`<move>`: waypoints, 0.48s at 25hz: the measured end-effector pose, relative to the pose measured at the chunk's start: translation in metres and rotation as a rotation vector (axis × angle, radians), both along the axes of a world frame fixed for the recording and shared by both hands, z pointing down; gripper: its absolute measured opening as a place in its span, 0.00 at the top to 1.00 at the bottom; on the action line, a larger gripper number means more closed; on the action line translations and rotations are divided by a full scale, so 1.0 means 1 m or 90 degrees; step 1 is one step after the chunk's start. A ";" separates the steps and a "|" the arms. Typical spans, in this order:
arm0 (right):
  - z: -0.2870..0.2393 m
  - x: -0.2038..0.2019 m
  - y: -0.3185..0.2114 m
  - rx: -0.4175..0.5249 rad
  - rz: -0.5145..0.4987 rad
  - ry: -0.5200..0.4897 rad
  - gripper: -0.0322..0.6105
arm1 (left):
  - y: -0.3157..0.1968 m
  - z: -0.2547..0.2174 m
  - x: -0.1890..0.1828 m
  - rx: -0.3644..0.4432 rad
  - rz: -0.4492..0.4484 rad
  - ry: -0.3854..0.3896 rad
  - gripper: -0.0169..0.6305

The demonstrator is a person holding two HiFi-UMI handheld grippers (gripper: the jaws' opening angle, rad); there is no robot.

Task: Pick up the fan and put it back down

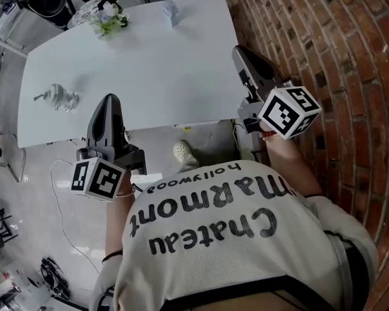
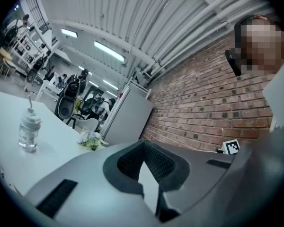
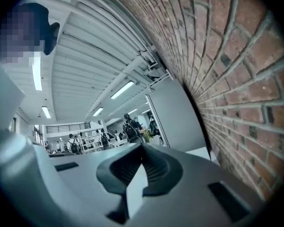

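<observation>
White table (image 1: 149, 70) fills the upper middle of the head view, with a brick wall (image 1: 324, 37) down the right side. The left gripper (image 1: 109, 98), at lower left, and the right gripper (image 1: 238, 50), at the table's right edge, both have their jaws closed tip to tip with nothing between them. A small pale-blue object (image 1: 172, 11), possibly the fan, stands on the table at top centre, well apart from both. A clear bottle (image 1: 59, 98) sits at the left.

head view: above the person, looking steeply down on table (image 1: 162, 63) and brick wall (image 1: 324, 37). left gripper (image 1: 110, 102) view: close behind its jaws, level across the table. right gripper (image 1: 240, 52) view: likewise, along the wall. all three share the wall.
</observation>
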State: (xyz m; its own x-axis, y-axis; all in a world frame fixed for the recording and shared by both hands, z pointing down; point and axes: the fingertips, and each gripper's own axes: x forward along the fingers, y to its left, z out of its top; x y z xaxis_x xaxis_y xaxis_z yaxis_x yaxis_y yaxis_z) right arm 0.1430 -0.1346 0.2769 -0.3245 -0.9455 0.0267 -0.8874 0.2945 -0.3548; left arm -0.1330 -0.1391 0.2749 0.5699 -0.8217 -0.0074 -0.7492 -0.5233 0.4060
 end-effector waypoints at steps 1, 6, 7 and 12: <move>0.000 0.000 -0.010 0.001 0.003 -0.001 0.95 | -0.009 -0.001 0.000 0.009 0.004 -0.010 0.97; -0.010 -0.005 -0.046 0.005 0.019 -0.002 0.95 | -0.045 -0.001 -0.017 0.010 0.005 -0.031 0.97; -0.010 -0.007 -0.052 0.002 0.023 -0.001 0.95 | -0.052 -0.002 -0.022 0.008 0.002 -0.026 0.97; 0.000 -0.012 -0.084 -0.016 0.035 -0.014 0.95 | -0.086 -0.002 -0.037 0.007 -0.008 -0.009 0.97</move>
